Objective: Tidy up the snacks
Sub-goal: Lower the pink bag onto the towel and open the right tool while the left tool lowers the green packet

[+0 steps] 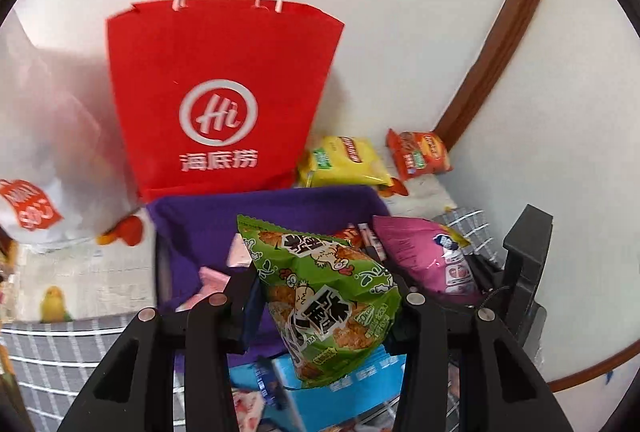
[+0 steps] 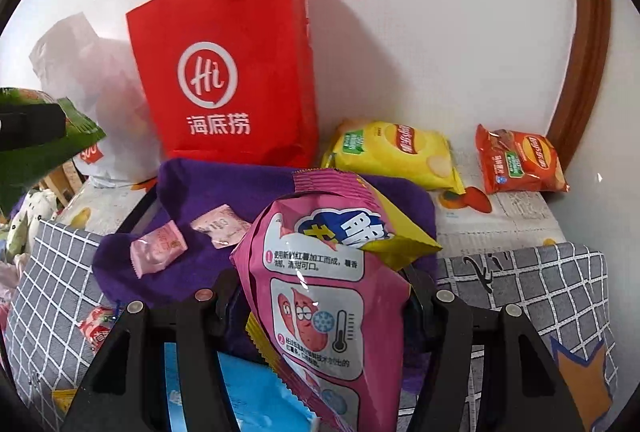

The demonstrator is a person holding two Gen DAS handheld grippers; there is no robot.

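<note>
The left gripper is clenched on a green snack bag, and the right gripper grasps a pink snack bag; both hang above the purple cloth. The yellow chip bag and the red chip bag lie at one o'clock by the wall. To do this well, I'd carry each bag level, squeeze lightly, and set it beside the chips, clear of the red paper bag.
</note>
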